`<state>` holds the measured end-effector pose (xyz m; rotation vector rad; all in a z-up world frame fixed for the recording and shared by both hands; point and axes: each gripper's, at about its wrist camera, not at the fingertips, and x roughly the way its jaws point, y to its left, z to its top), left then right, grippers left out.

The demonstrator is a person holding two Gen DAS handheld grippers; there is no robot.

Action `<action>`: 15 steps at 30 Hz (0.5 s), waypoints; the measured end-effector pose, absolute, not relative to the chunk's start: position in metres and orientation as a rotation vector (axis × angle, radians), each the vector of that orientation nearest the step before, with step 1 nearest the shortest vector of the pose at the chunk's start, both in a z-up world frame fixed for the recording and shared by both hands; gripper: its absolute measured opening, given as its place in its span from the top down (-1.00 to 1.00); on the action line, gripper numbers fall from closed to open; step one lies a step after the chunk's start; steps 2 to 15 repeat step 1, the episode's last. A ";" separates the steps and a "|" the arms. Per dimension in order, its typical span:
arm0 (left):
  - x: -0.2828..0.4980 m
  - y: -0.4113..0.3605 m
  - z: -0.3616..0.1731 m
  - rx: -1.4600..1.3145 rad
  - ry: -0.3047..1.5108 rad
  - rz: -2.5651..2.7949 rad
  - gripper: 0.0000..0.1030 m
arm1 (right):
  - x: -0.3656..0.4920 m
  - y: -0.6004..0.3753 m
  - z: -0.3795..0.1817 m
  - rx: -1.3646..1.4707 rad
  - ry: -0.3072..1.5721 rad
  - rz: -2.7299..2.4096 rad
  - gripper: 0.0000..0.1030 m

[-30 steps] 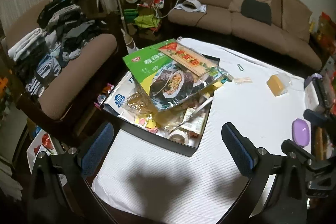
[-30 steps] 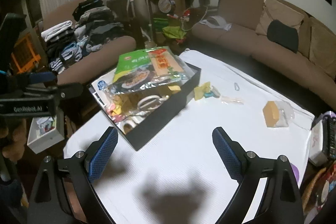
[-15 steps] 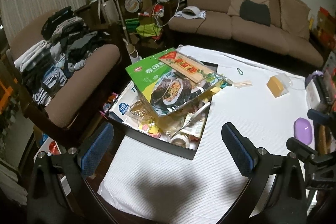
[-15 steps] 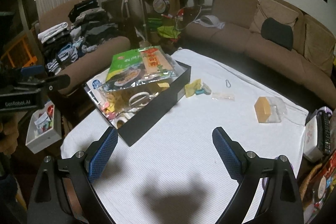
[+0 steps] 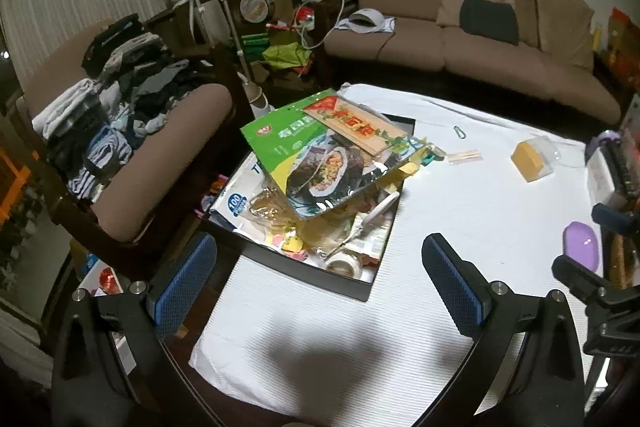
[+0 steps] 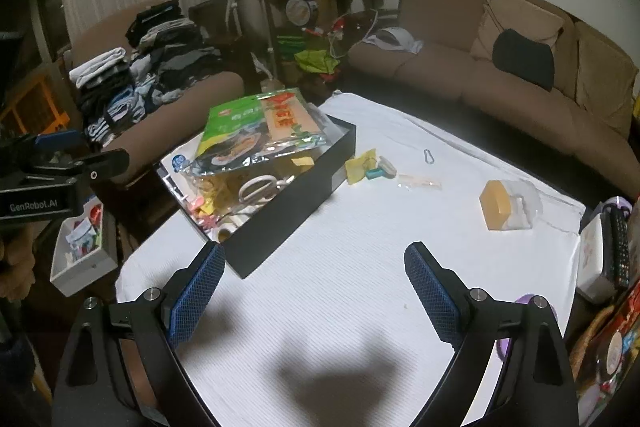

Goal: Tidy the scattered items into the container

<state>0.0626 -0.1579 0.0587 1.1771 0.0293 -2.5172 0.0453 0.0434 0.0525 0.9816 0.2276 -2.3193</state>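
While both tongs hang above the white worktop (image 6: 340, 267) with jaws spread wide and empty — left tongs (image 5: 320, 283), right tongs (image 6: 316, 287) — the black box (image 6: 296, 195) sits heaped at the worktop's left edge, a green seaweed packet (image 5: 304, 155) on top. Just beside it lie small yellow scraps (image 6: 360, 165); farther right, toothpicks (image 6: 420, 181), a carabiner (image 6: 429, 155) and an orange block (image 6: 496, 205).
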 end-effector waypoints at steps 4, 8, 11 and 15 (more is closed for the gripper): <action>0.062 -0.157 0.058 1.178 0.024 -2.519 -0.99 | 0.045 0.044 0.054 0.976 0.229 -2.322 -0.83; 0.062 -0.157 0.058 1.178 0.024 -2.519 -0.99 | 0.045 0.044 0.054 0.976 0.229 -2.322 -0.83; 0.062 -0.157 0.058 1.178 0.024 -2.519 -0.99 | 0.045 0.044 0.054 0.976 0.229 -2.322 -0.83; 0.062 -0.157 0.058 1.178 0.024 -2.519 -0.99 | 0.045 0.044 0.054 0.976 0.229 -2.322 -0.83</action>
